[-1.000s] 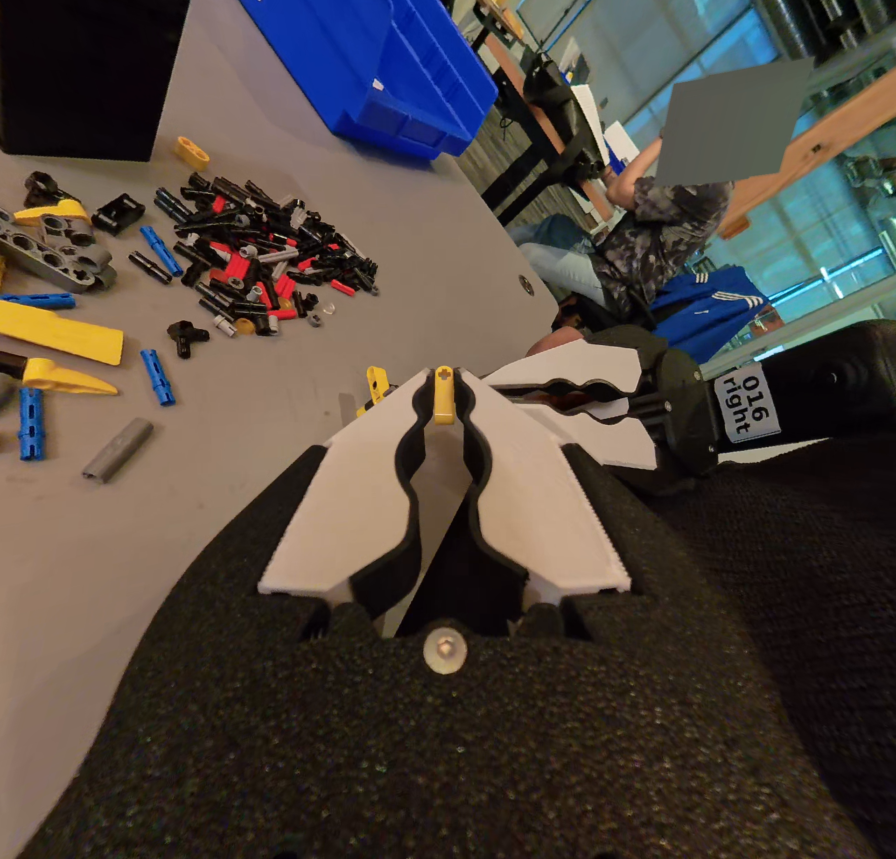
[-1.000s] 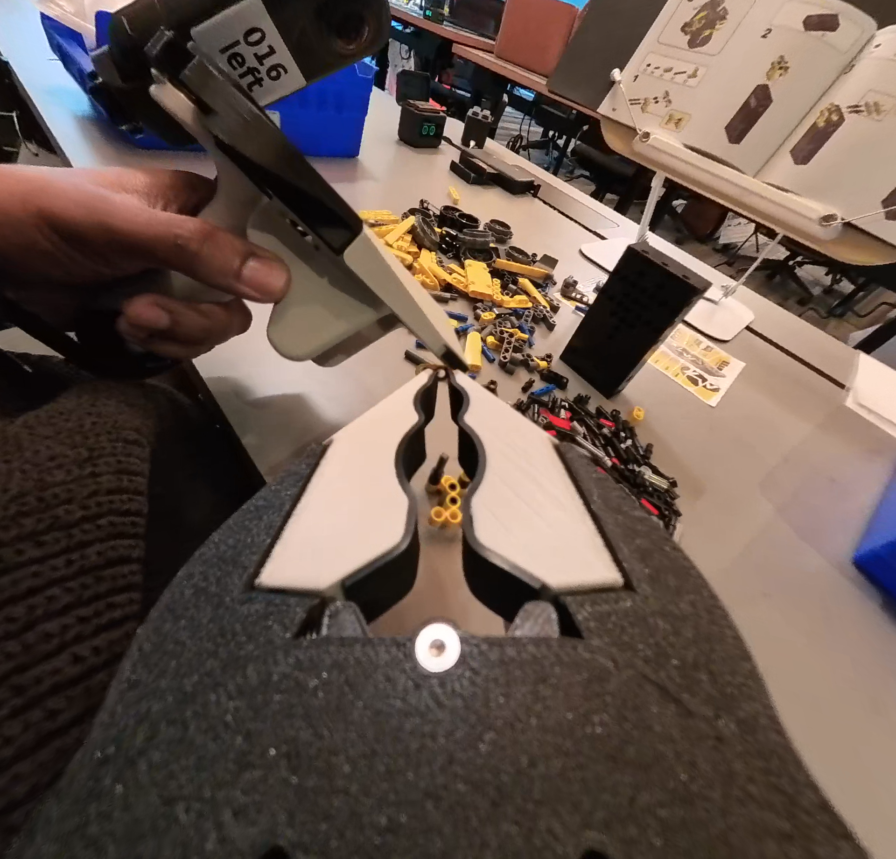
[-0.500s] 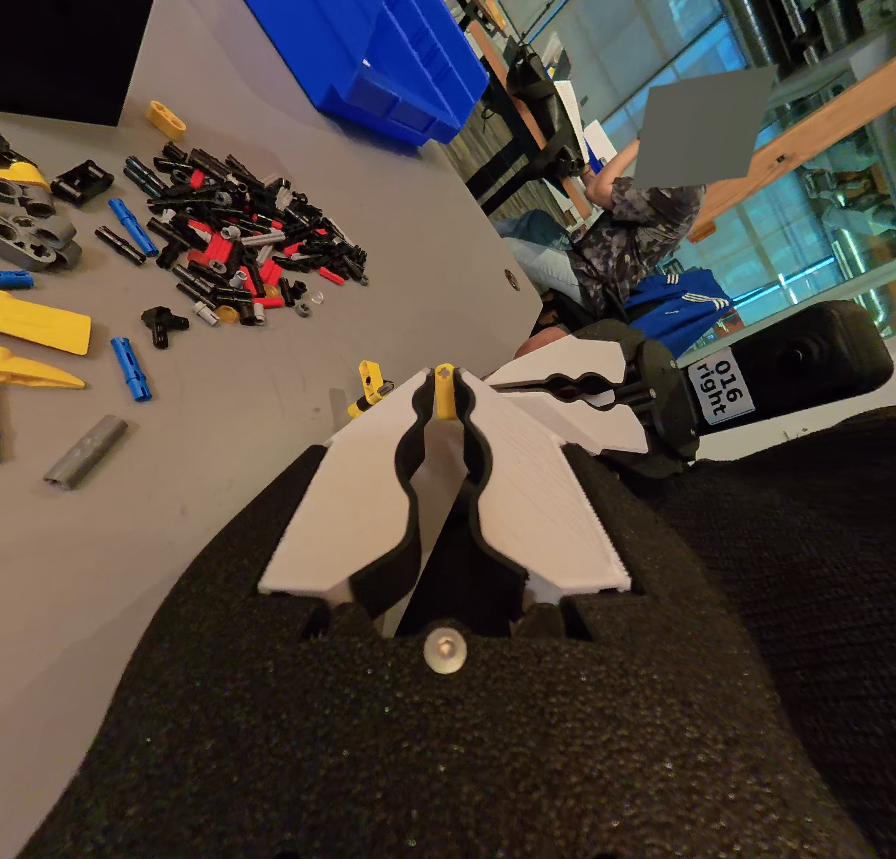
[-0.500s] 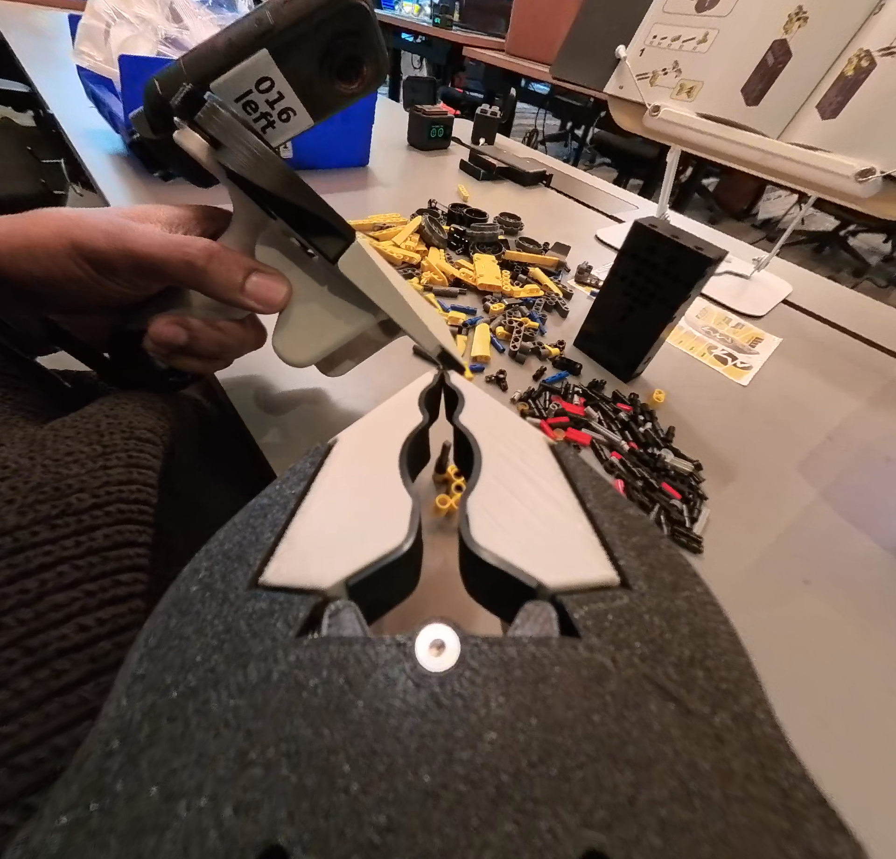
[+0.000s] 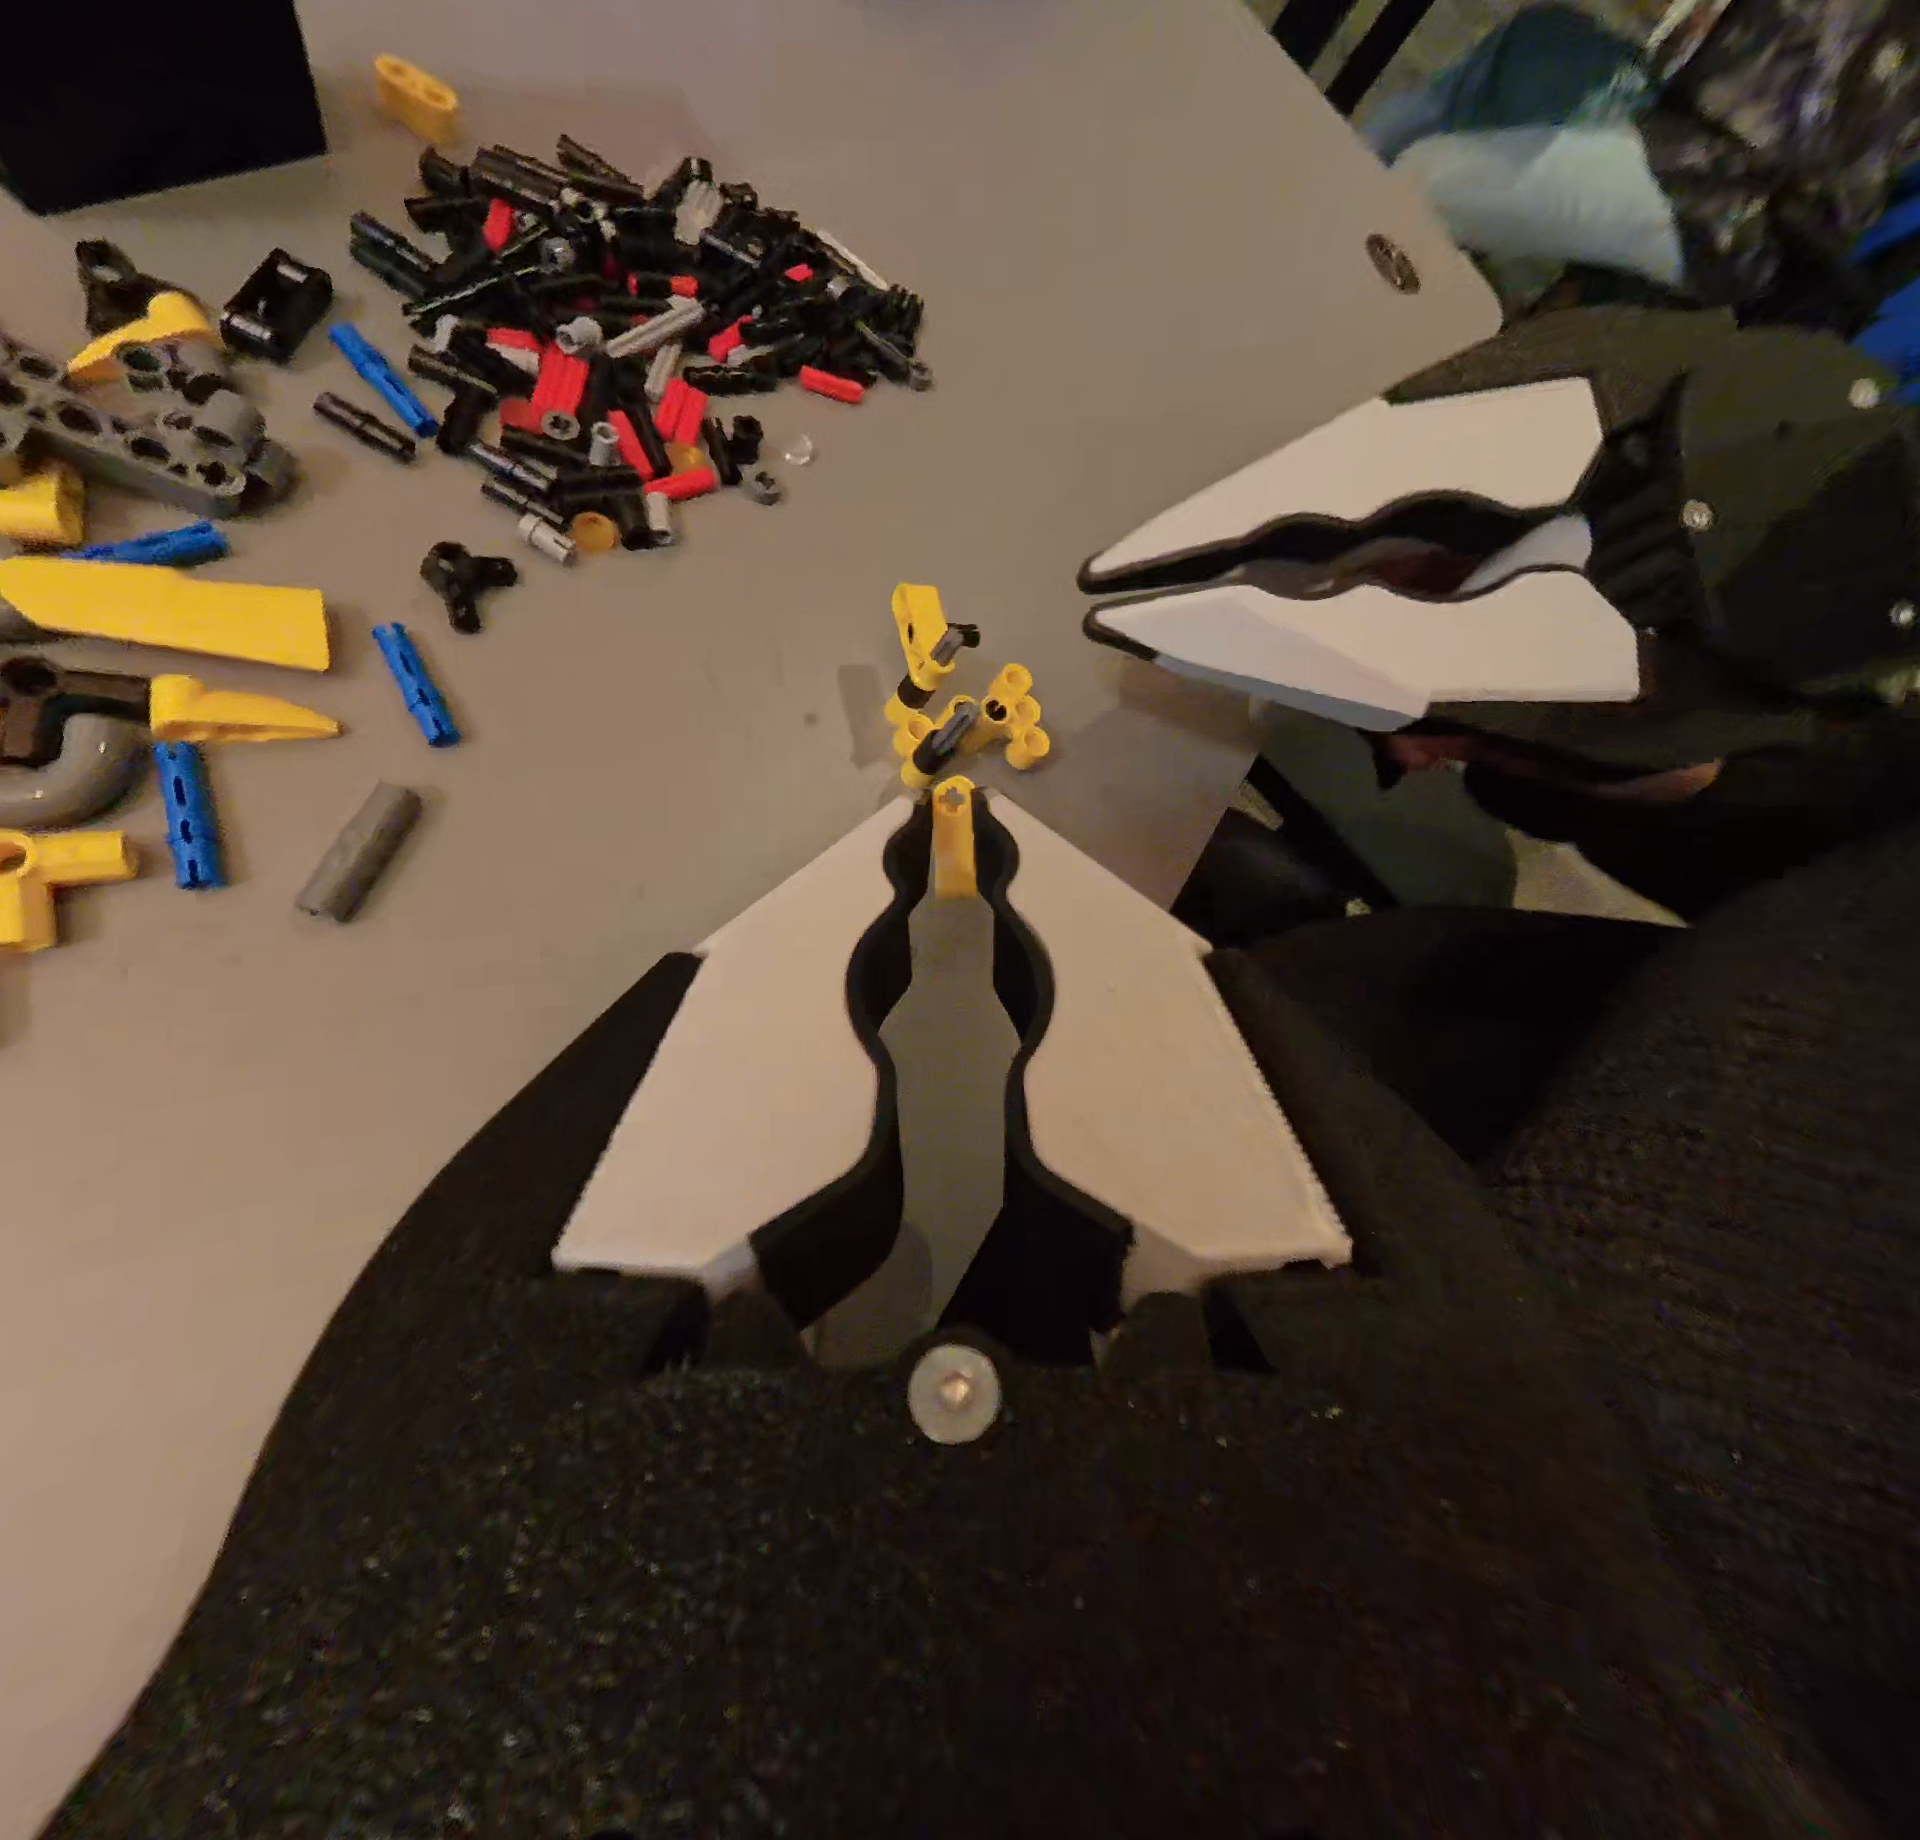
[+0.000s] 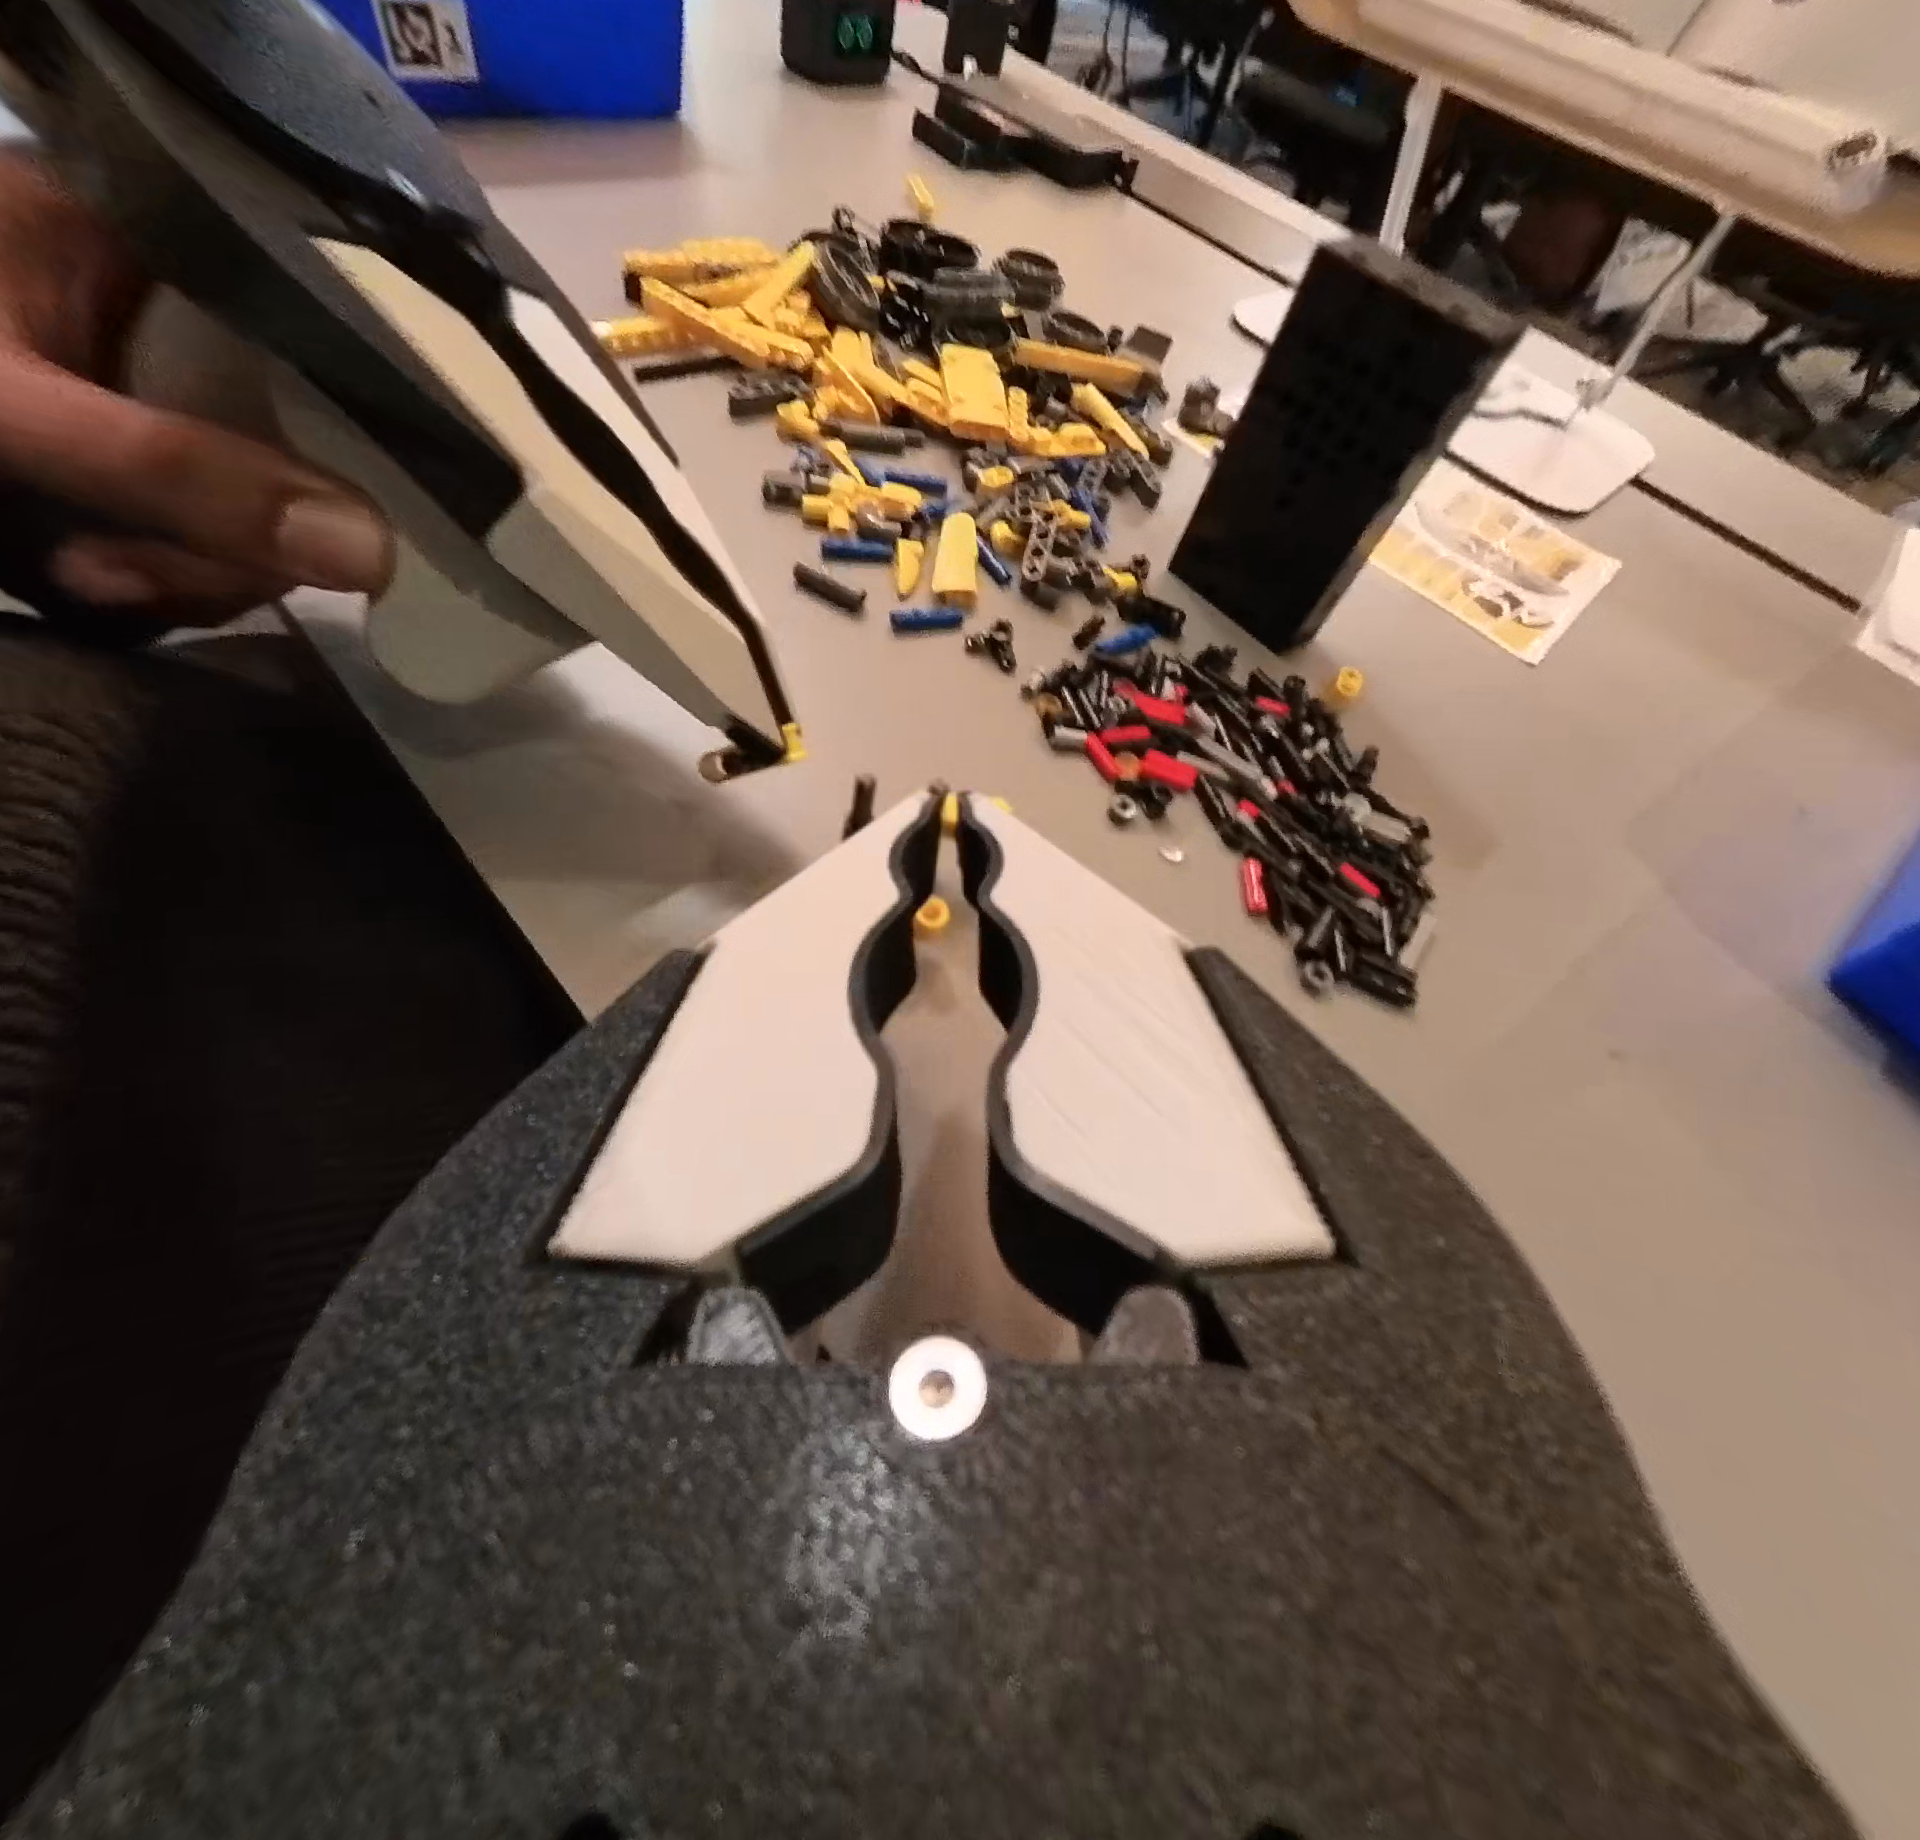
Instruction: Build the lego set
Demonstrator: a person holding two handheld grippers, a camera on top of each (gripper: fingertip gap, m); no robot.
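My left gripper [image 5: 951, 803] is shut on a small yellow connector piece [image 5: 953, 840] that stands up between its tips. Just beyond it, a small yellow assembly with black pins [image 5: 971, 720] lies on the grey table [image 5: 1091, 180] near the table's edge, with a yellow piece with a pin [image 5: 920, 632] behind it. My right gripper [image 5: 1086, 601] hovers to the right of these, shut, with nothing between its tips. In the right wrist view, the right gripper [image 6: 948, 803] points at the yellow assembly [image 6: 932, 914], and the left gripper [image 6: 769, 741] comes in from the upper left.
A heap of black and red pins [image 5: 644, 356] lies to the left, also in the right wrist view [image 6: 1236, 782]. Beyond are a pile of yellow and black parts [image 6: 914, 377], a black perforated block [image 6: 1340, 460] and a blue bin [image 6: 520, 14]. A person [image 5: 1662, 128] sits beyond the edge. The tips of one gripper are about 5 centimetres away from the tips of the other. The black perforated block [image 6: 1340, 460] is about equally far from each gripper, around 20 centimetres.
The two grippers' tips were touching; now the right one has drawn away to the right. My left gripper has tipped down toward the table, still holding the yellow piece.
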